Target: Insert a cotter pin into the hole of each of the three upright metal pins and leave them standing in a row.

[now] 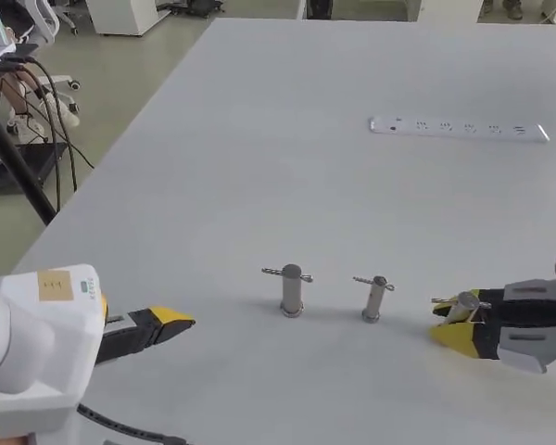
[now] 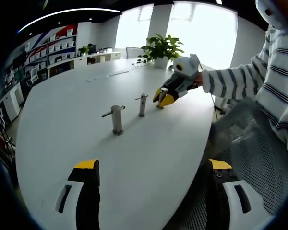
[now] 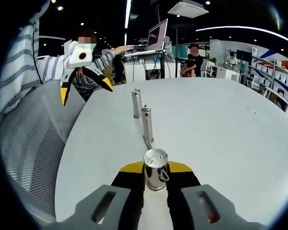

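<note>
Though side-on overhead, pin (image 3: 156, 168) end-on close-up

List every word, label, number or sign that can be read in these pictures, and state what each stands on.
No text here can be read.
Yellow sticker on the housing of the left gripper: print too small to read.
Power strip on the table: markings too small to read.
Red and blue wall graphics in the left gripper view: blurred, no letters to make out.

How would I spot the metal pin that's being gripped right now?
On the white table, three metal pins line up. It is the right-end pin: the left pin and middle pin stand free, while this one is clamped in the right gripper.
</note>
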`<state>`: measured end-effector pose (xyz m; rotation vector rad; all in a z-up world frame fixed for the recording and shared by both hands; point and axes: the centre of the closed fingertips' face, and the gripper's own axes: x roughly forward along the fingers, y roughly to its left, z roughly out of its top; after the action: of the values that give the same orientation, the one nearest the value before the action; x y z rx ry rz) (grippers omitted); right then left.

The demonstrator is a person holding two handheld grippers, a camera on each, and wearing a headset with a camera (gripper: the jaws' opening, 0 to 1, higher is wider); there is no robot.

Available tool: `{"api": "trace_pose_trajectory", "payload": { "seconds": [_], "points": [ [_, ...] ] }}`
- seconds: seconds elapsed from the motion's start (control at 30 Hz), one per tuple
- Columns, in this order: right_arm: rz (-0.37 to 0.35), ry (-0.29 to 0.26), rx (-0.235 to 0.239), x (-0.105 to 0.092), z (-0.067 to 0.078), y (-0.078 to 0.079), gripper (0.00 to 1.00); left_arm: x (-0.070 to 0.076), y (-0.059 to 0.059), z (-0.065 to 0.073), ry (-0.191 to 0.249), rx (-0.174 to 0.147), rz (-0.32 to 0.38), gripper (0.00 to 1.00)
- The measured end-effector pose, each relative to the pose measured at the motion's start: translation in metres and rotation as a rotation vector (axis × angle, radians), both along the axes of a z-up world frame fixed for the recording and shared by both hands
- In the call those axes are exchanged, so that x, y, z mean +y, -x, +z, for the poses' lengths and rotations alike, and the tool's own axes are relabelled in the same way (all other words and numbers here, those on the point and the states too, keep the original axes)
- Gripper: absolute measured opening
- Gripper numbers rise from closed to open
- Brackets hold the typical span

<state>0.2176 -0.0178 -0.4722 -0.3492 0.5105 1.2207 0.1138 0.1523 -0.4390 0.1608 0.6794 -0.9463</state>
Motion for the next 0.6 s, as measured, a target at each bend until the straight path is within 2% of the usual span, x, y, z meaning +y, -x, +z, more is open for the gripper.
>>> {"api": "trace_pose_trajectory", "payload": {
  "seconds": [0.1, 0.23, 0.33, 0.5, 0.6],
  "points": [
    [0.013, 0.015, -0.003, 0.003, 0.000, 0.004, 0.23, -0.001, 0.001, 0.000, -0.002, -0.002, -0.005, 0.91],
    [-0.006, 0.020, -0.002, 0.002, 0.000, 0.004, 0.31, 0.000, -0.001, 0.002, 0.003, -0.012, -0.002, 0.91],
    [-0.044, 0.005, -0.006, -0.001, 0.006, 0.002, 0.39, 0.001, -0.004, 0.005, 0.013, -0.024, 0.005, 0.91],
    [-0.115, -0.023, -0.016, -0.008, 0.021, -0.001, 0.45, 0.002, -0.008, 0.010, 0.038, -0.042, 0.021, 0.91],
    [-0.142, -0.037, -0.010, -0.010, 0.030, 0.003, 0.54, 0.003, -0.010, 0.012, 0.049, -0.048, 0.027, 0.91]
  ]
}}
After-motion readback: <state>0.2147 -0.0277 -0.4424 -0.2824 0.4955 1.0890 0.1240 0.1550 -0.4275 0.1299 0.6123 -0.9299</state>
